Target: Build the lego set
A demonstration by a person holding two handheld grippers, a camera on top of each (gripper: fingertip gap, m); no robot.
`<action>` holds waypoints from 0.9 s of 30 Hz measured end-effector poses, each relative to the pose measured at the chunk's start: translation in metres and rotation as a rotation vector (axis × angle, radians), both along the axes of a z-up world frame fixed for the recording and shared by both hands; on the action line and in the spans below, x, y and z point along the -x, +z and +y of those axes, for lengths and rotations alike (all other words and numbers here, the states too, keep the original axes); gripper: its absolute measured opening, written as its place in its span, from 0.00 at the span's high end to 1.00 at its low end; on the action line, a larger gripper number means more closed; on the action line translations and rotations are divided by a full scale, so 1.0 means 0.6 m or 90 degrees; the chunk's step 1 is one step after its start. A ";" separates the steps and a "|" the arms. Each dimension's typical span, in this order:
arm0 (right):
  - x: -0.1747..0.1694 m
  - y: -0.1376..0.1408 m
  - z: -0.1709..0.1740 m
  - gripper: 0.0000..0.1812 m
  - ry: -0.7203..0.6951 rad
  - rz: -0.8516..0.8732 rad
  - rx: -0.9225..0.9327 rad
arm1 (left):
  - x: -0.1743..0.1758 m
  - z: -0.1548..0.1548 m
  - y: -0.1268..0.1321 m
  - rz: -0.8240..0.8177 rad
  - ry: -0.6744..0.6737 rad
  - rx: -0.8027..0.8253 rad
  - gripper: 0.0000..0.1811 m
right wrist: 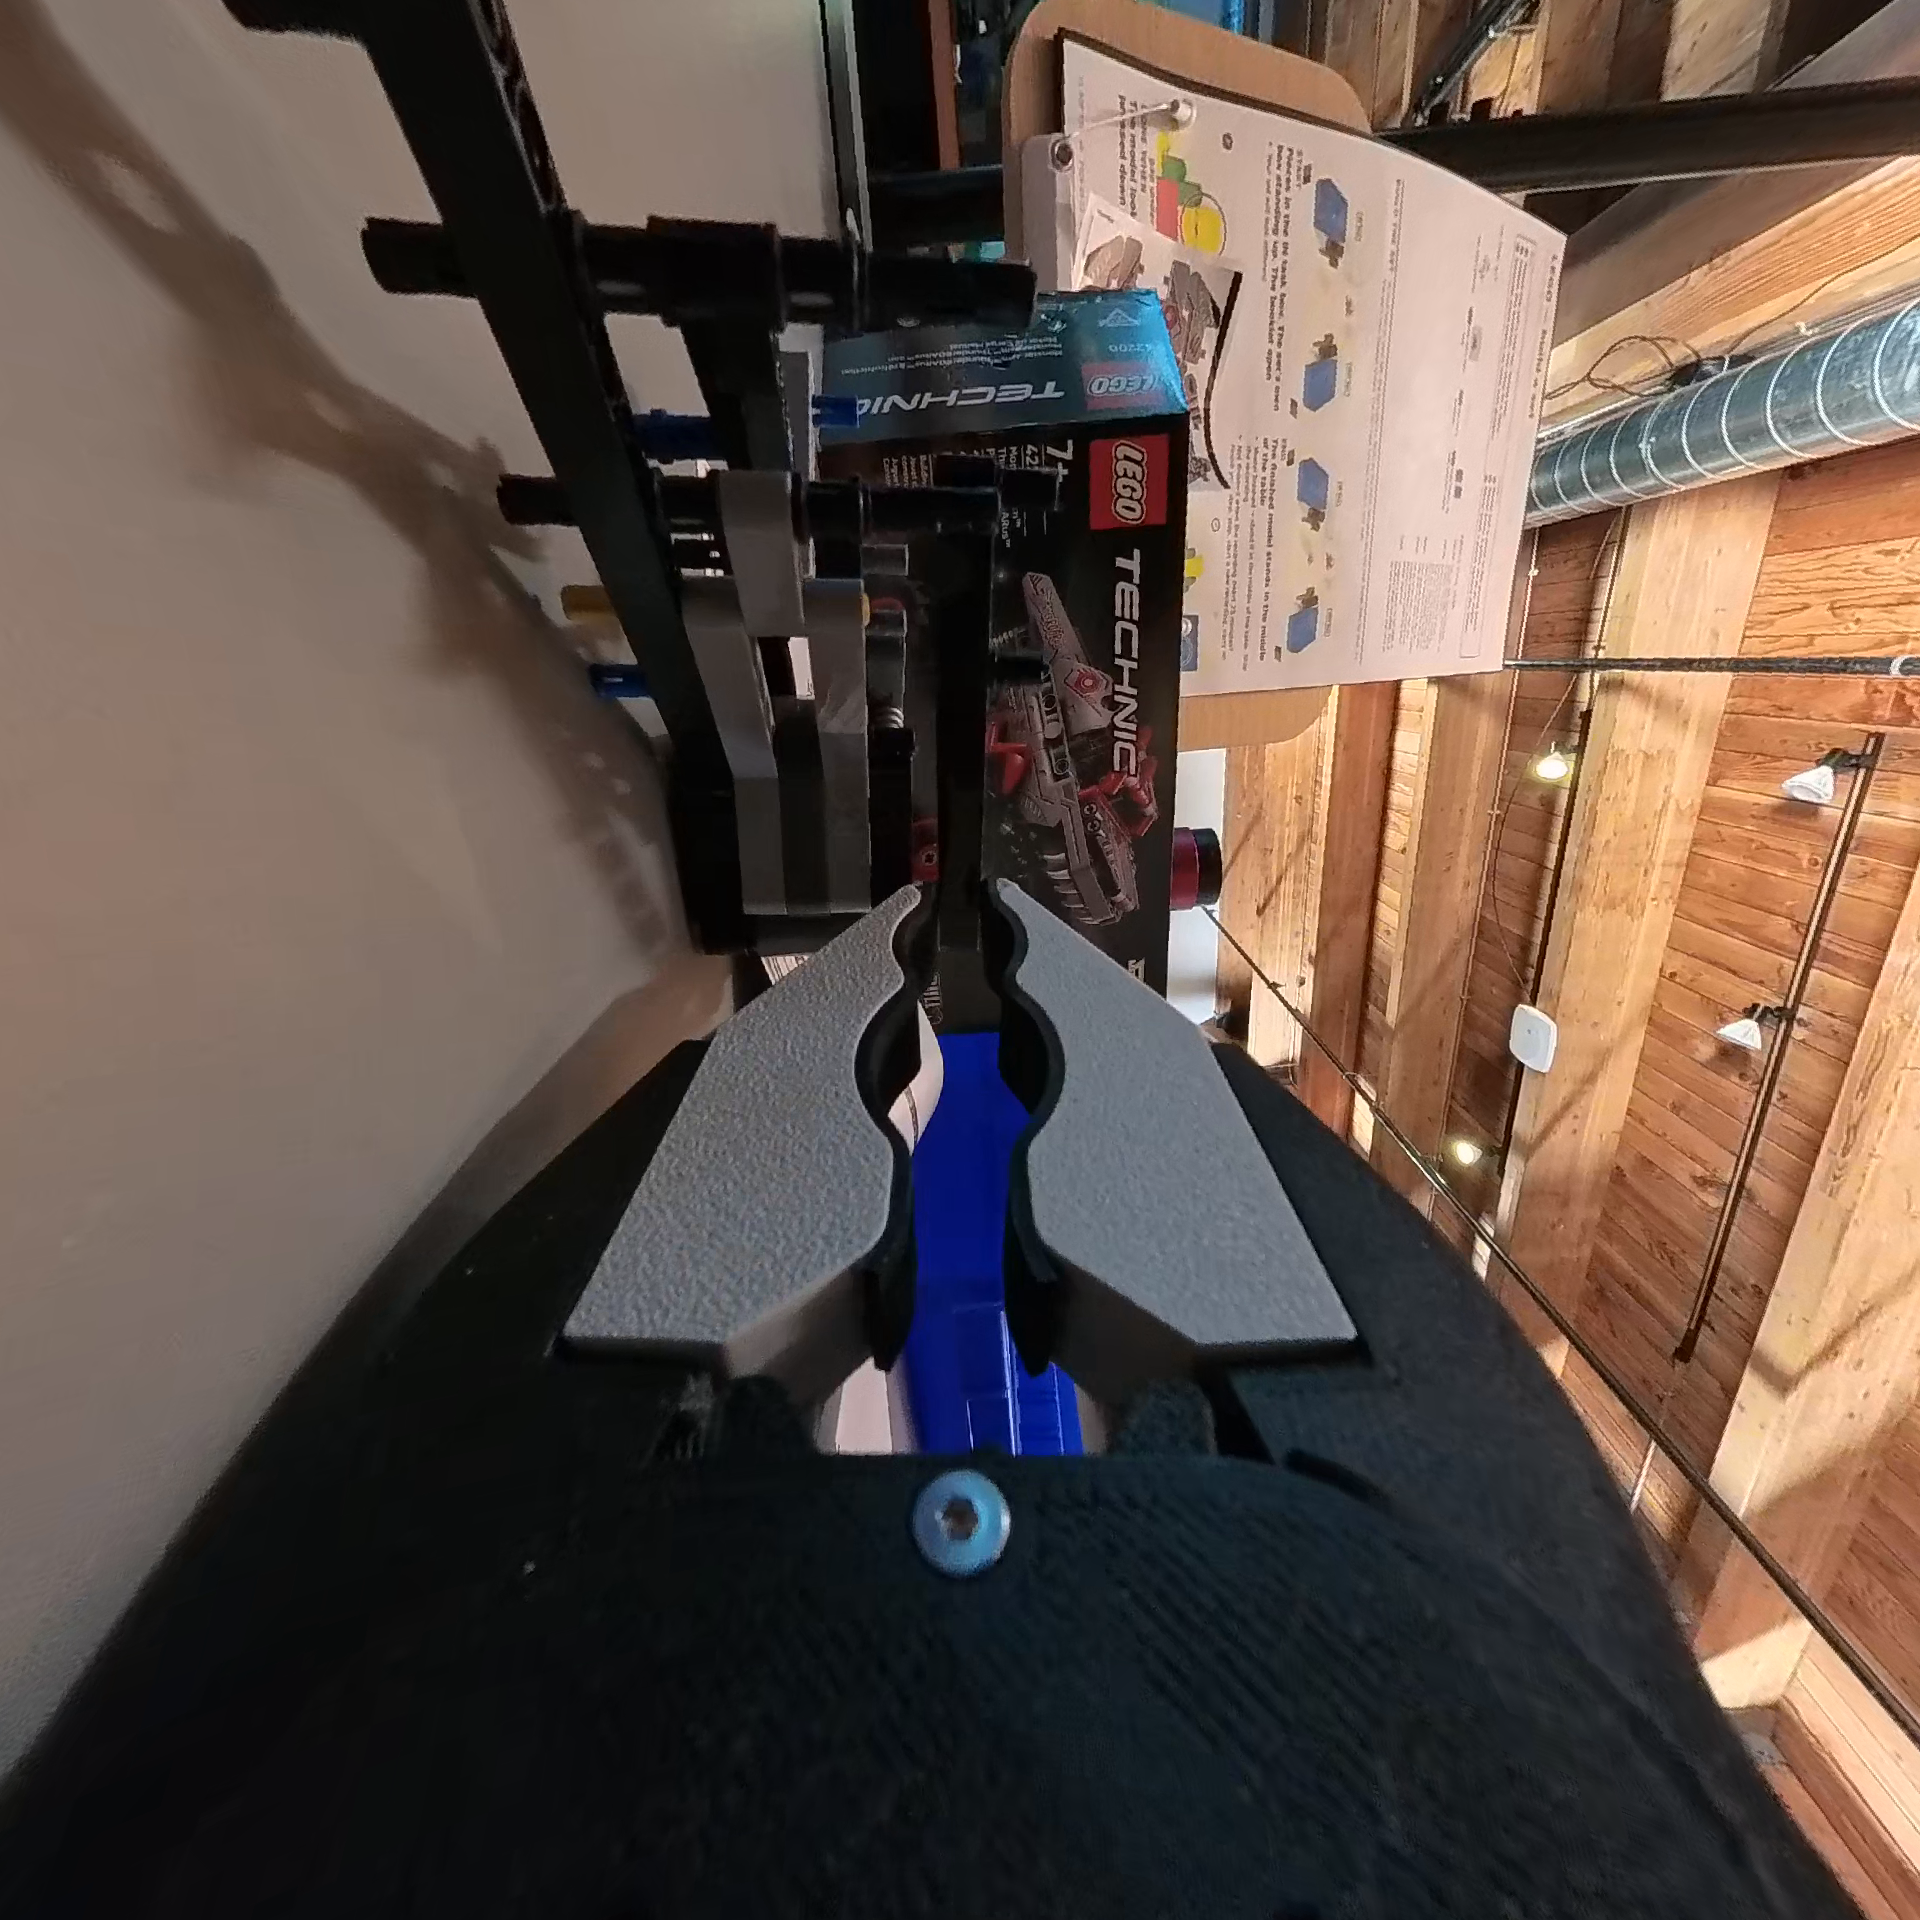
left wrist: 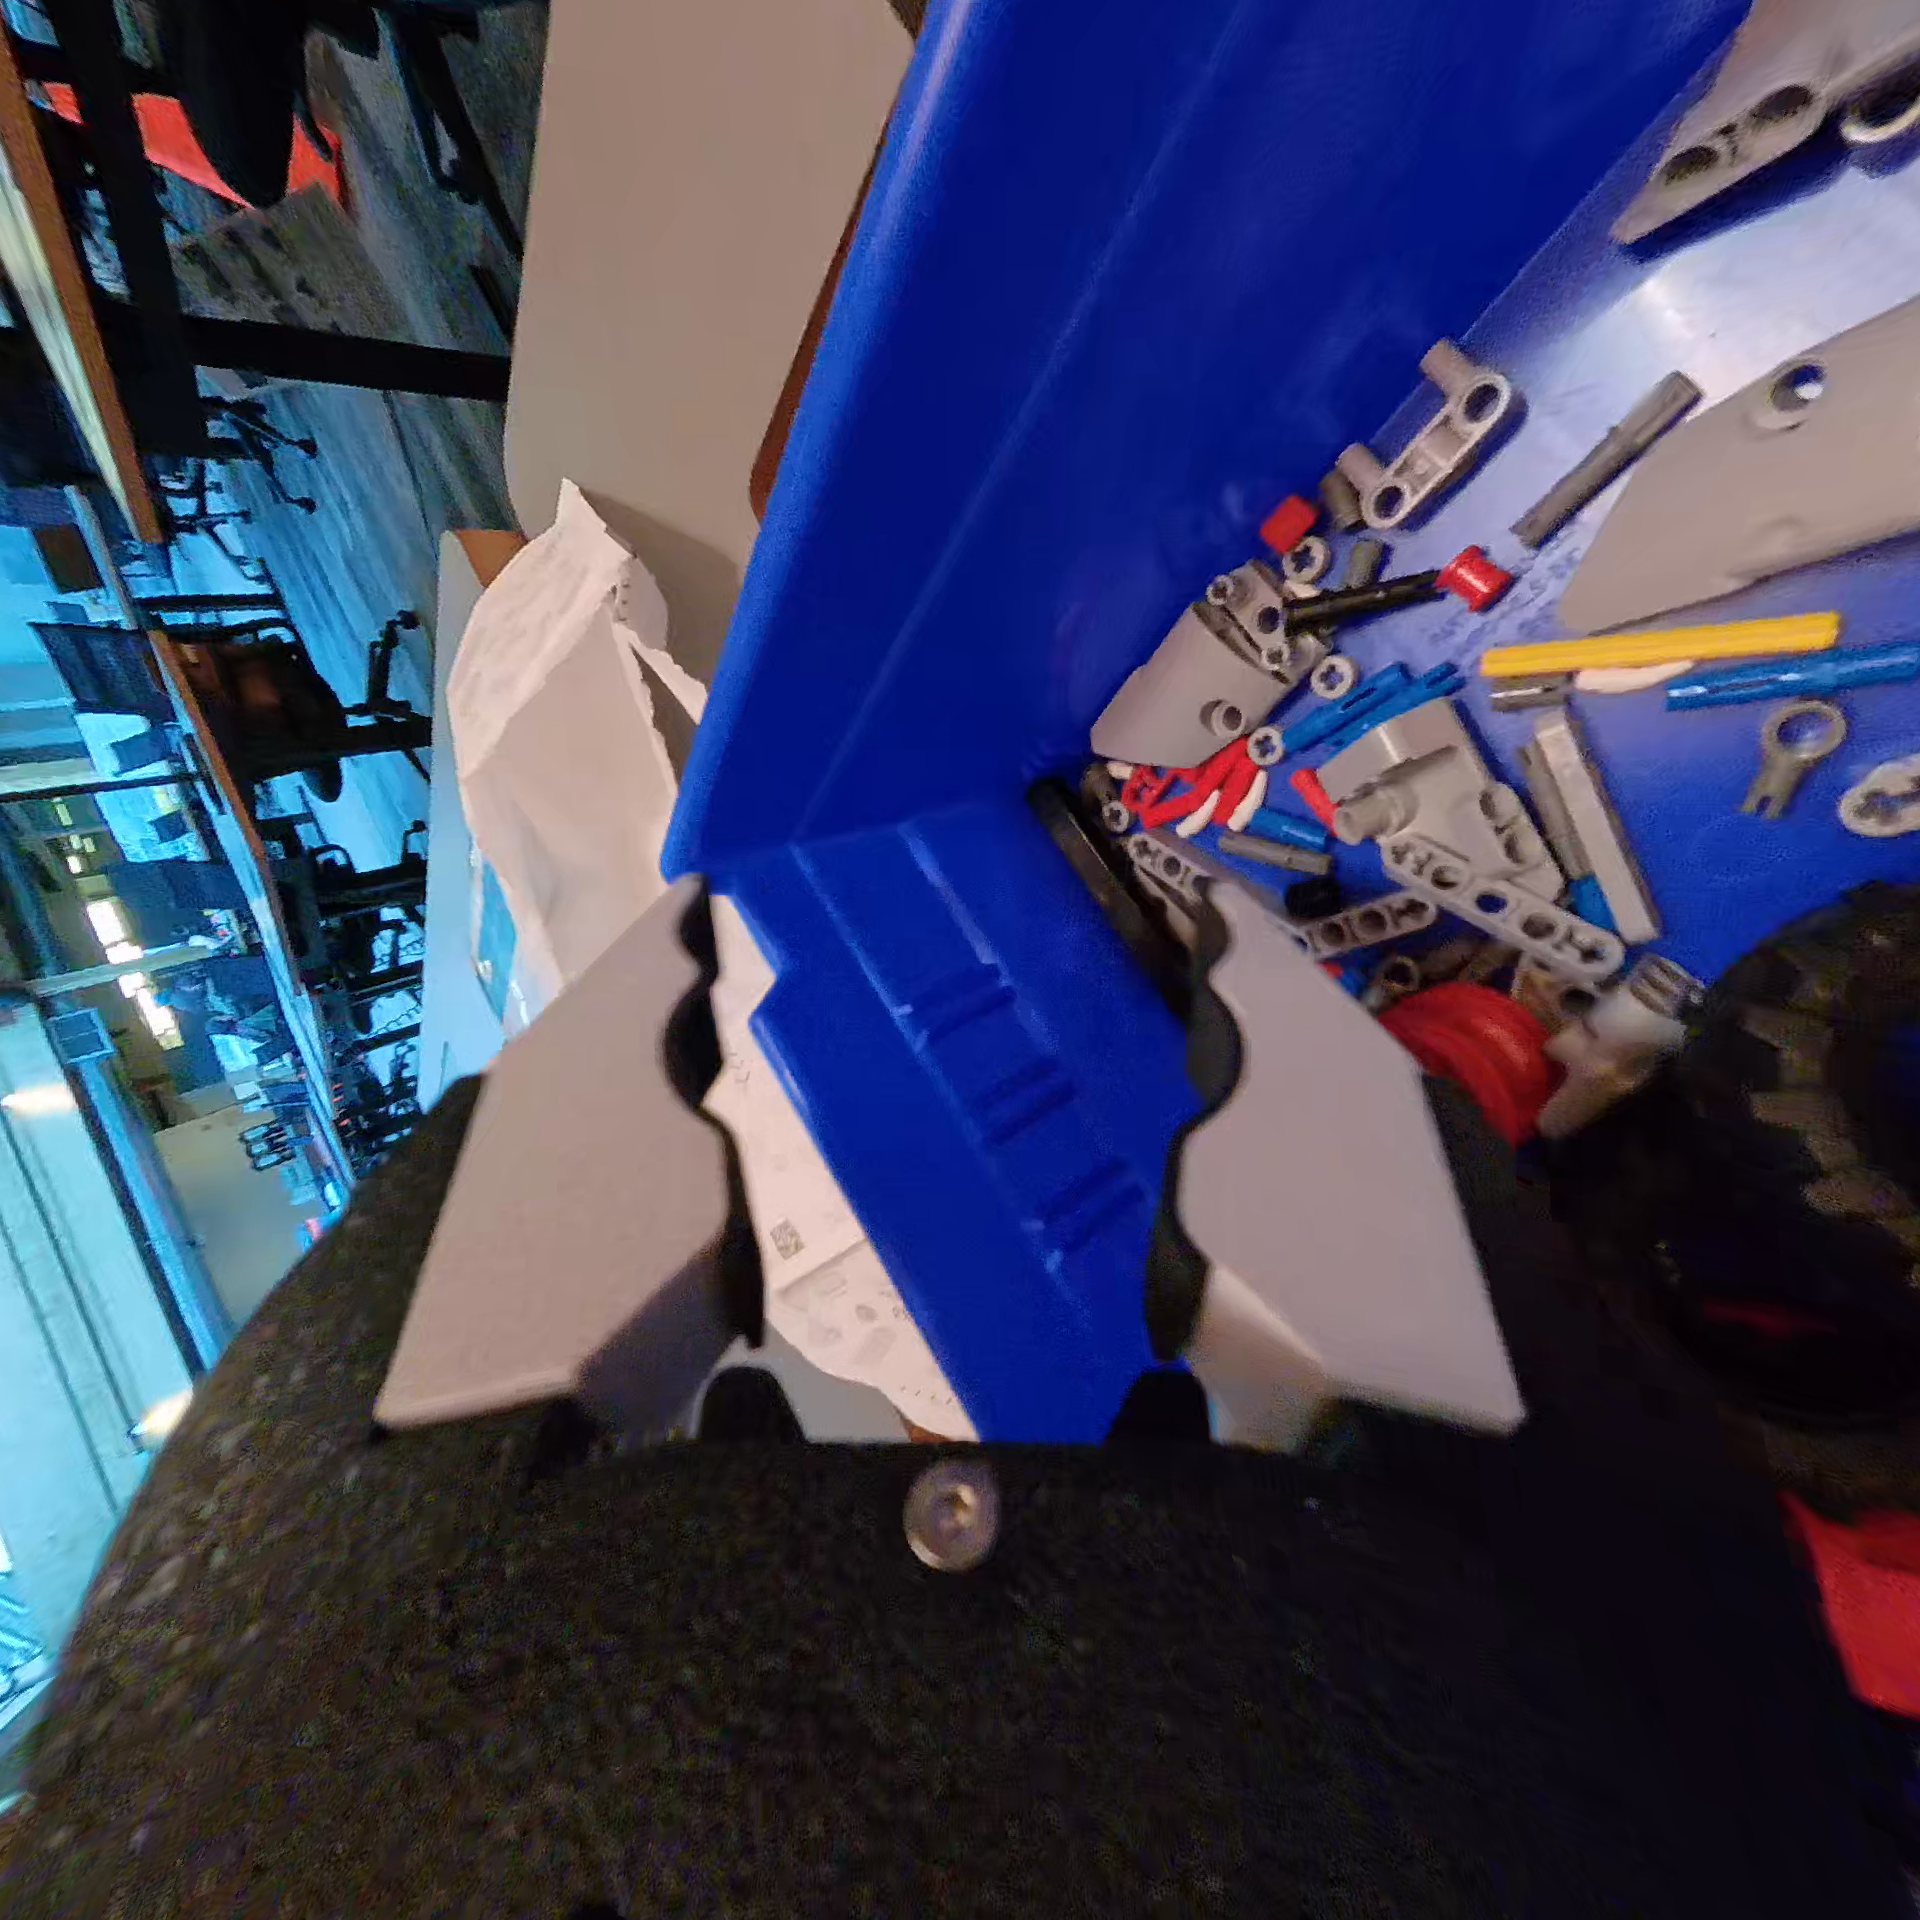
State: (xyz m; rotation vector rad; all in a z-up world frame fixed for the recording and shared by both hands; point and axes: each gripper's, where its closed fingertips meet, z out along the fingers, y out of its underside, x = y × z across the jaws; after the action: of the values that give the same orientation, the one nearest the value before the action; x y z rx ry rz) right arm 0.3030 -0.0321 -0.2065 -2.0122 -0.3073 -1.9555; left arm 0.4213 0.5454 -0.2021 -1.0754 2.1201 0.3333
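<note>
In the left wrist view my left gripper (left wrist: 951, 920) is open, and its fingers straddle a corner of the blue bin (left wrist: 1039, 520). Nothing is gripped. The bin holds several loose Lego parts: grey beams (left wrist: 1496, 914), a yellow axle (left wrist: 1662, 644), blue pins (left wrist: 1351, 707), a red wheel hub (left wrist: 1475, 1039) and a black tyre (left wrist: 1808, 1143). In the right wrist view my right gripper (right wrist: 958, 894) is shut on a black beam (right wrist: 956, 675) of the partly built model (right wrist: 748, 623). The model is a black frame with grey plates and axles, held beside the white table (right wrist: 260, 727).
The Lego box (right wrist: 1101, 644) stands just behind the model, with an instruction sheet (right wrist: 1351, 416) on a board behind it. Torn white paper bags (left wrist: 561, 727) lie beside the bin. The bin's wall also shows between the right fingers (right wrist: 966, 1195). Tip to tip, the grippers are about 60 centimetres apart.
</note>
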 end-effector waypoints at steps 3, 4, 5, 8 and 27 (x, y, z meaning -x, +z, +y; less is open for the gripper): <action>0.000 0.001 0.000 0.97 0.000 -0.001 0.000 | 0.004 0.021 -0.011 0.009 0.027 -0.058 0.35; 0.000 0.000 0.000 0.97 0.000 -0.001 0.000 | 0.008 0.029 -0.017 0.022 0.048 -0.072 0.33; 0.000 0.000 0.001 0.97 0.000 0.000 0.001 | 0.011 0.033 -0.023 0.035 0.066 -0.072 0.38; 0.000 0.000 0.001 0.97 0.000 0.000 0.002 | 0.013 0.035 -0.031 0.053 0.113 -0.040 0.43; 0.000 0.000 0.001 0.97 0.001 0.005 -0.006 | 0.016 0.025 -0.002 0.037 0.153 0.123 0.59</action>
State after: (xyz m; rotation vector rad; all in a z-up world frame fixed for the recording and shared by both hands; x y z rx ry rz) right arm 0.3033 -0.0316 -0.2066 -2.0129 -0.2974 -1.9445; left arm 0.4116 0.5607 -0.2036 -1.4550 2.1100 0.2794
